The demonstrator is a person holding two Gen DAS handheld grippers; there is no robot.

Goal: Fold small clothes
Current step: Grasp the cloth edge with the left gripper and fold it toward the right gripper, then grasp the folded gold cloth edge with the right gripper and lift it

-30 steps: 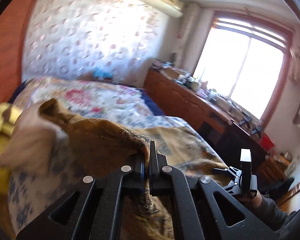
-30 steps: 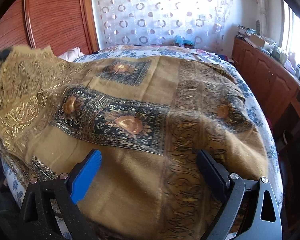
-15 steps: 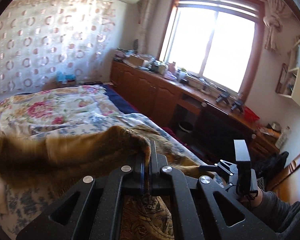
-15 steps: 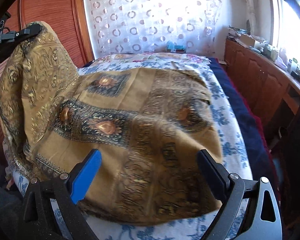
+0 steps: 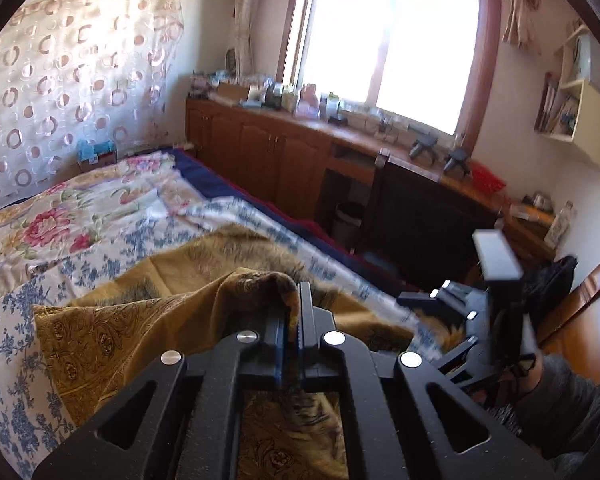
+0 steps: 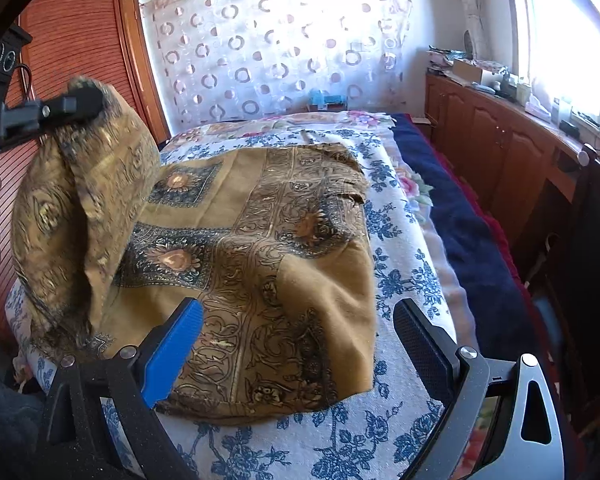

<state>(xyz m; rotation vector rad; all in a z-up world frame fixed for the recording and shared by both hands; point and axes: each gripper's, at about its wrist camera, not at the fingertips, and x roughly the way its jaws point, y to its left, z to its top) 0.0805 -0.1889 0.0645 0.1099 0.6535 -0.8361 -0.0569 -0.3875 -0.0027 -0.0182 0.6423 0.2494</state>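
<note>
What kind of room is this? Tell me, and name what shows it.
A bedroom in a home, most likely. A bed with floral sheets fills the middle, a curtain hangs behind it, and wooden cabinets cluttered with household items run under the window.

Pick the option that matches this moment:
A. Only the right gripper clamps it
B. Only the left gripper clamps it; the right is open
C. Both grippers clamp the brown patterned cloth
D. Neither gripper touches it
B: the left gripper is shut on a raised corner of the brown patterned cloth, while the right gripper hangs open above it.
</note>
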